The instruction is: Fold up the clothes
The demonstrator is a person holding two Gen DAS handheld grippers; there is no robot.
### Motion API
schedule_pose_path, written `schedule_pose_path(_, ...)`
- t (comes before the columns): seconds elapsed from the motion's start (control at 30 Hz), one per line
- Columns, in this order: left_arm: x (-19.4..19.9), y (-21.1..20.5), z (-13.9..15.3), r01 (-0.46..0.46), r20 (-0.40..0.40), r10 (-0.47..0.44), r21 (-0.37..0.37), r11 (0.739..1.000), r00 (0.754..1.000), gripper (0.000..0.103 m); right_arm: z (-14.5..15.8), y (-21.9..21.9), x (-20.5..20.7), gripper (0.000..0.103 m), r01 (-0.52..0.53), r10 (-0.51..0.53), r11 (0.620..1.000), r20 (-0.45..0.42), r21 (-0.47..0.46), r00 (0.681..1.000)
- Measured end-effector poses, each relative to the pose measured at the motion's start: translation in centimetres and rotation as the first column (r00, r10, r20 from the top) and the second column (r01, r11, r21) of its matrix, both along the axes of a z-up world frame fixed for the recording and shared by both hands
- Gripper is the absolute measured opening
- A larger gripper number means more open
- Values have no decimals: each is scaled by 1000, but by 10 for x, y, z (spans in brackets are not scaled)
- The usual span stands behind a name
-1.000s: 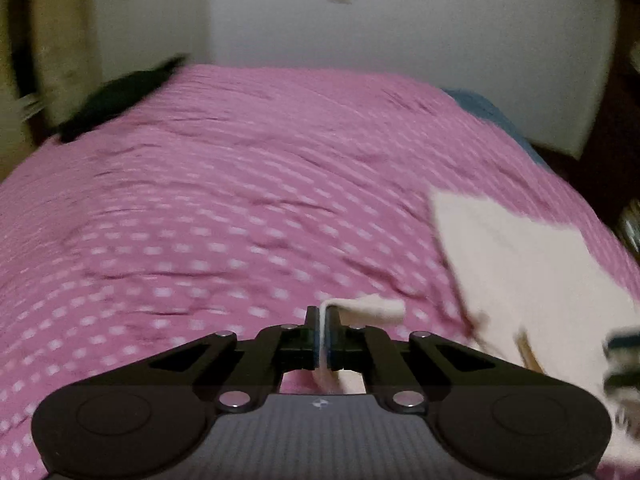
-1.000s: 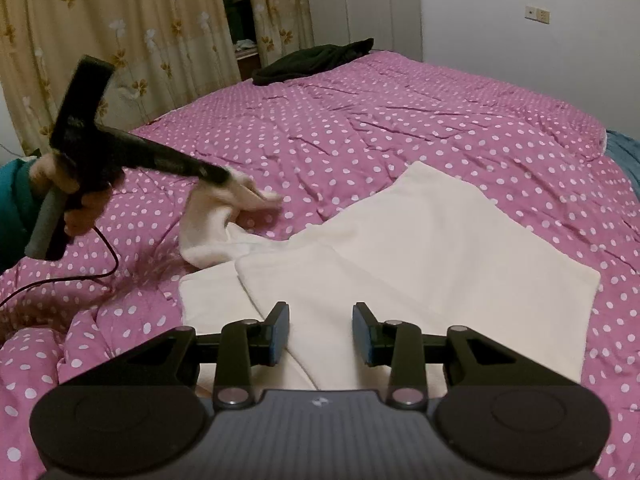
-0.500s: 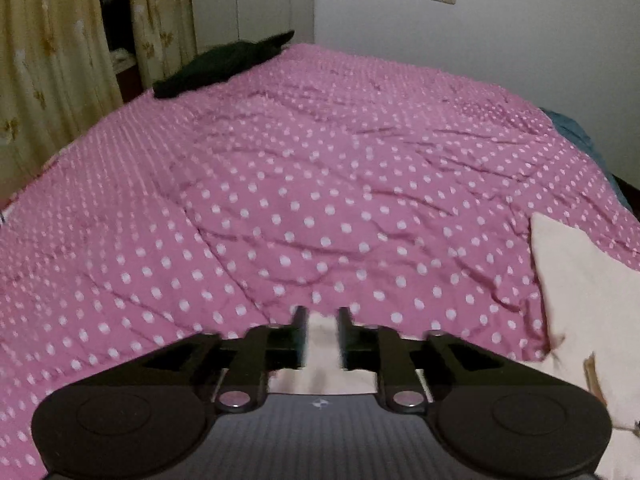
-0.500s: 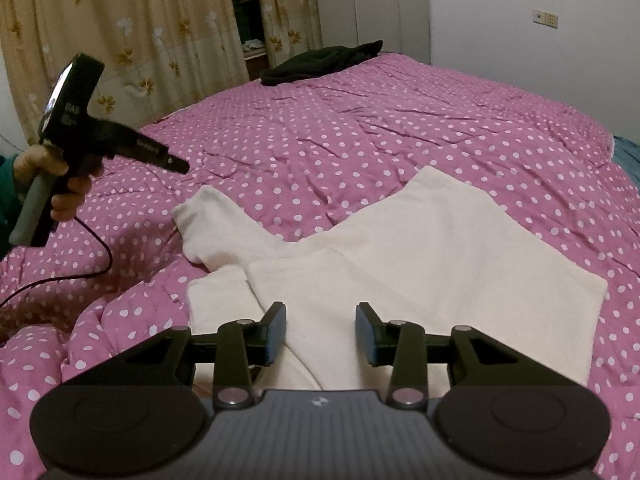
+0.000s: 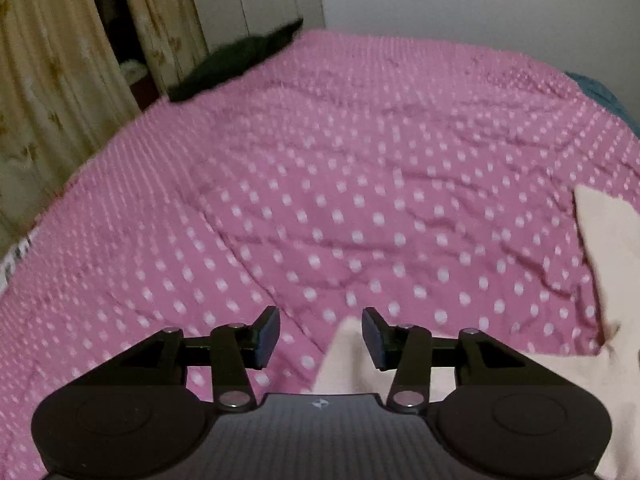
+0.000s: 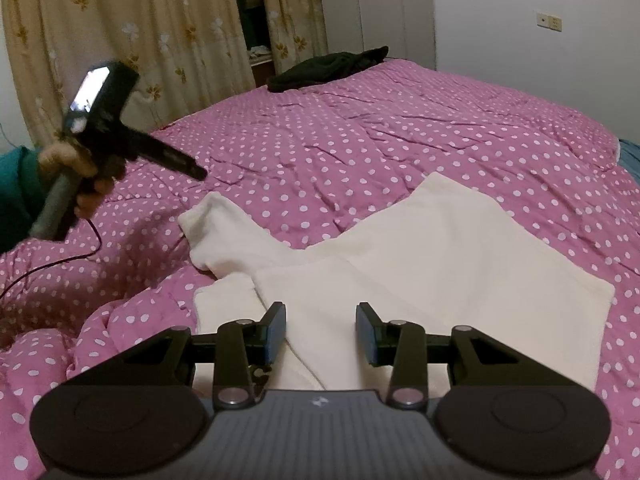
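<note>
Left tongs (image 5: 320, 336) opening, sleeve (image 6: 224, 228) clear of pads; right tongs (image 6: 320, 332) open, empty. Risk: loose sleeve bunches on soft bed (image 6: 400, 132).

Our two black handheld grippers and a teal sleeve (image 6: 16, 196)

We see blue finger pads (image 6: 276, 330), silver pivot screws (image 6: 233, 394), ribbed grey housings and a thin black cable (image 6: 60, 262).

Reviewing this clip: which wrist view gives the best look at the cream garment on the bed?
The right wrist view: the cream garment lies nearly whole on the pink bedspread, sleeve spread leftward. The left wrist view catches only a sleeve tip and an edge strip.
</note>
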State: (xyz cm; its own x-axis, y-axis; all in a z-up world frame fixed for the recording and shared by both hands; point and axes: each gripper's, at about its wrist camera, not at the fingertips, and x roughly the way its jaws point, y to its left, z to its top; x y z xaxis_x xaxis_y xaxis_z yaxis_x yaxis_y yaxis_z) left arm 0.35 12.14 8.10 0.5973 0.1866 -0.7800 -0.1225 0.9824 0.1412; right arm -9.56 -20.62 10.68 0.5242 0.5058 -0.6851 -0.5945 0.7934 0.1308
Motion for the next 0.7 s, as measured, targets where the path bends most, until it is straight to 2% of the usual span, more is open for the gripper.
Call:
schedule_pose_path(0.1,-13,-9,-3,42,3,-42,-50,998,999,44,1,-3,0,39,8,-8,1000,-1,0,1000)
schedule_pose_path(0.17,-22,-21,-4,107,16,-106,-46,993,994,44,0,-4,1,39,13,-13,1000,-8,3,1000)
schedule_pose_path(0.27,-24,-32,-15,154,-10,-155,-61,986,988,44,-1,-3,2,39,10,-10,1000,-8,2,1000)
schedule_pose_path(0.4,-16,-38,-38,152,-62,-154,-38,988,986,46,-2,-1,1,39,1,-1,1000,-7,2,1000)
schedule_pose_path(0.57,-8,-30,-37,98,-13,-98,7,995,995,46,-3,-1,1,39,7,-7,1000,-13,-1,1000)
schedule_pose_path(0.7,-2,-18,-34,63,18,-63,13,998,998,47,-5,-1,2,39,7,-7,1000,-21,-2,1000)
